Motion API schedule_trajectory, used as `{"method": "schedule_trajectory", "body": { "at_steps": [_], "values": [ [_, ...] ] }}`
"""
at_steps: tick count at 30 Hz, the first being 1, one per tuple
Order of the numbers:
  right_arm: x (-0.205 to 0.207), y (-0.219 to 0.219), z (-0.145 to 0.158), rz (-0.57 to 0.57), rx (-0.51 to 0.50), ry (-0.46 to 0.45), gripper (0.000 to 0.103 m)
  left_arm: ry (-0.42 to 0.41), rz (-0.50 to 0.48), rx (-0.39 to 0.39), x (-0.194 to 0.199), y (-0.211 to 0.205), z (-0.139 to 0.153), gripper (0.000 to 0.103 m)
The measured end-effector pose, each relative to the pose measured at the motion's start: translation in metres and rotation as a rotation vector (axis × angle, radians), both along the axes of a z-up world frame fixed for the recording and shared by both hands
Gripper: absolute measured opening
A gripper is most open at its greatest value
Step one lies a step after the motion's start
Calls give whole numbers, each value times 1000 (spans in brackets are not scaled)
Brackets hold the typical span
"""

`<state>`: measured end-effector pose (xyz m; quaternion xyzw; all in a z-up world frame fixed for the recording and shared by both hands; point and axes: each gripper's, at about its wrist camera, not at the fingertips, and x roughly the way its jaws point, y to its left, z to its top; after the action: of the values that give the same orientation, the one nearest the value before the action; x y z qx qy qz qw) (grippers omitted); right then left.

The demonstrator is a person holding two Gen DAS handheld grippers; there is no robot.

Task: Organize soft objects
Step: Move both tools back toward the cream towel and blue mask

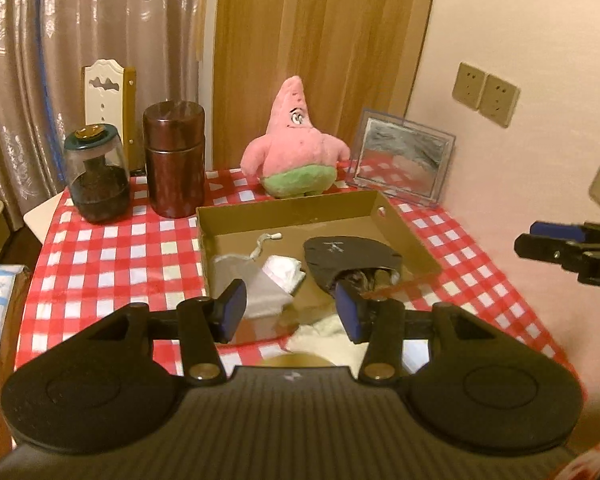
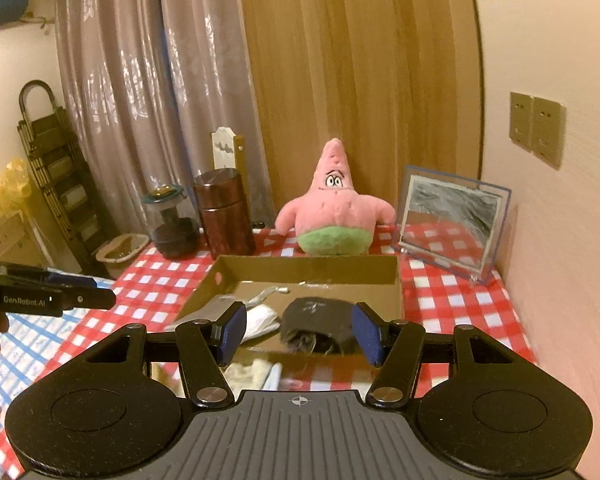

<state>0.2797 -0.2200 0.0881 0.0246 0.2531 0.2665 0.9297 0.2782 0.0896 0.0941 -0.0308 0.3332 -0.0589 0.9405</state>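
1. Both grippers hang above the near edge of the red checked table (image 1: 112, 240), side by side, and neither holds anything. The left gripper (image 1: 290, 304) has its jaws partly open around empty air; the right gripper (image 2: 300, 332) stands a little wider, also empty.
2. The cardboard box (image 1: 288, 210) sits mid-table and already holds a grey drawstring pouch (image 1: 240, 276), a white folded cloth (image 1: 286, 270) beside it, and a dark pouch (image 1: 348, 258) towards its right side.
3. The pink star plush (image 1: 296, 146) stands upright just beyond the far wall of the box, between the brown canister (image 1: 174, 160) on its left and the clear picture frame (image 1: 400, 160) on its right. By my judgement it is the soft thing still to be put away.
4. A pale cloth (image 1: 324, 334) lies at the near edge, under the left gripper; it may also need boxing.
5. To do this step well, reach over the box without dragging its contents, and open wider before closing on the plush.
6. Grip the body rather than an arm, which would flop.
7. Keep clear of the frame; it looks easy to tip.
8. Set the plush in the bare far part of the box.
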Motion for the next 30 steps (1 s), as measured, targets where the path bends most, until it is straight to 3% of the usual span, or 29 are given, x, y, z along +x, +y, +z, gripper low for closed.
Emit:
{"method": "schedule_trajectory", "body": {
  "at_steps": [7, 17, 22, 30],
  "values": [
    [-52, -3, -6, 4, -26, 7, 59, -38, 41, -2, -63, -25, -3, 45],
    [-107, -16, -23, -43, 33, 60, 59, -78, 88, 4, -135, -53, -31, 45],
    [-127, -22, -35, -60, 31, 75, 59, -77, 102, 4, -153, -62, -48, 46],
    [-136, -29, -51, -86, 24, 114, 59, -37, 84, 70, -165, -79, -72, 52]
  ]
}}
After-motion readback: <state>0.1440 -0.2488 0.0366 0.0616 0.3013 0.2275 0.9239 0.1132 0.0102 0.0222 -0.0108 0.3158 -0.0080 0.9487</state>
